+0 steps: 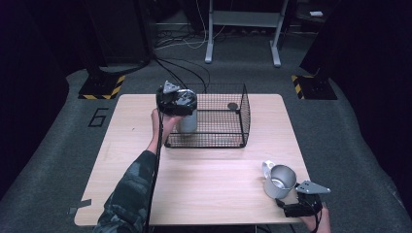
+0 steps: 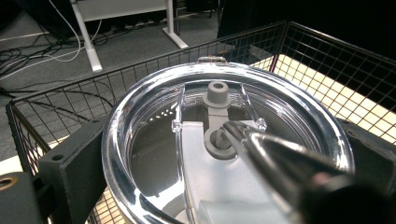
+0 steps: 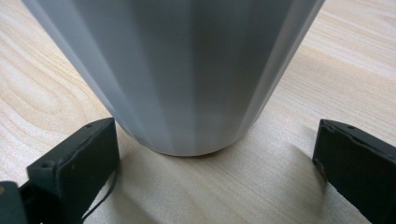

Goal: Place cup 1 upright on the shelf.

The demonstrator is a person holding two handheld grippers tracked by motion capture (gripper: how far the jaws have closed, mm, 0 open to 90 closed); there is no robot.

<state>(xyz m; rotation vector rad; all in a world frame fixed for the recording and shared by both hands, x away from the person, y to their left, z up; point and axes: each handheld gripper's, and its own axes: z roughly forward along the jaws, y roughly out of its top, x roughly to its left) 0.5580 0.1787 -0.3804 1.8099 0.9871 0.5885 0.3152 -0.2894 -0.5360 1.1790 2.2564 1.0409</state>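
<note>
The left tool (image 1: 177, 101) is held over the near-left corner of the black wire-mesh basket (image 1: 241, 112), which sits at about twelve o'clock on the pale wooden worktop (image 1: 204, 182). In the left gripper view its two black jaws press against opposite sides of a steel tumbler topped with a clear plastic lid (image 2: 224, 140), one jaw at nine o'clock of the rim and the other at three o'clock, so the tool is clamped around the cup just under the lid. A grey sliding tab runs across the lid's centre. In the high view the tumbler's grey body (image 1: 187, 122) hangs below the tool, inside the basket at its left end; whether its base touches the mesh floor cannot be told.

The right tool (image 1: 300, 204) lies at about five o'clock of the worktop, close to the near edge. Its jaws are spread wide, wider than the base of the silver metal mug with a handle (image 1: 279, 180) that stands upright on the wood between them. Neither jaw touches the mug (image 3: 187, 70); bare wood shows on both sides.
</note>
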